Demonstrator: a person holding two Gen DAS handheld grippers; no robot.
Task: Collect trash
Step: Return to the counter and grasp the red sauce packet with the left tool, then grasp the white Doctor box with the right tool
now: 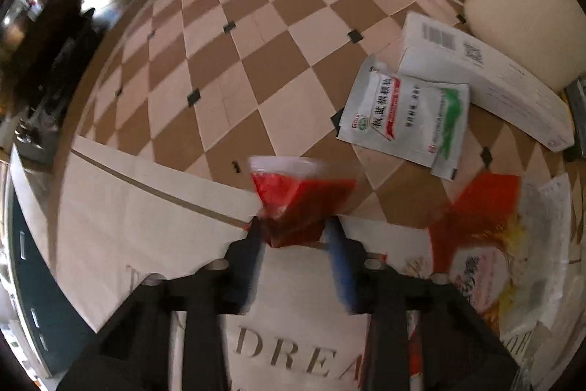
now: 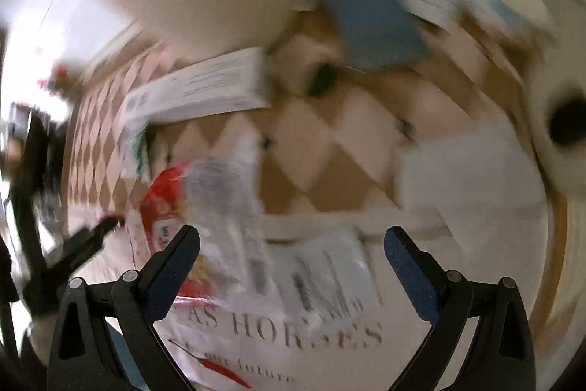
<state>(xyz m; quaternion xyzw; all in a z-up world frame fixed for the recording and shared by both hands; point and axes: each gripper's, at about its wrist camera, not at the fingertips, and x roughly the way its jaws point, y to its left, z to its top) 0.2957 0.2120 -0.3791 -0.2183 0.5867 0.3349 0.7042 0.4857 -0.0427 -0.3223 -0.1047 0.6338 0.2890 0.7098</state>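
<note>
Left gripper (image 1: 295,231): its jaws pinch a small red sauce packet (image 1: 298,200) by the bottom edge. The packet sticks up, off the floor.
Right gripper (image 2: 291,244): its jaws are spread wide with nothing between them. It hangs over the white bag (image 2: 278,328).
Where the trash is: the packet is held just above the edge of the white bag, which has big letters on it. More trash lies on the checked floor (image 1: 227,68): a white and green sachet (image 1: 406,116), a white box (image 1: 476,72) touching it, and a red wrapper (image 1: 479,229) on the bag's side.
What could go wrong: the grip is only on a thin edge, so I think the packet could slip out and fall beside the bag. A hard squeeze might burst it and spill red sauce. The pictures are blurry from fast moving, so a quick swing could also fling it away.
Packet: soft, shiny clear plastic, squishy, full of red stuff.
Sachet: flat, smooth foil or paper, a bit bent.
Box: stiff card, long, sharp corners, printed bars on it.
Bag: thin, floppy, crinkly. It may fold shut if nothing holds it open.
Floor: hard, smooth tiles, brown and pale diamonds.
</note>
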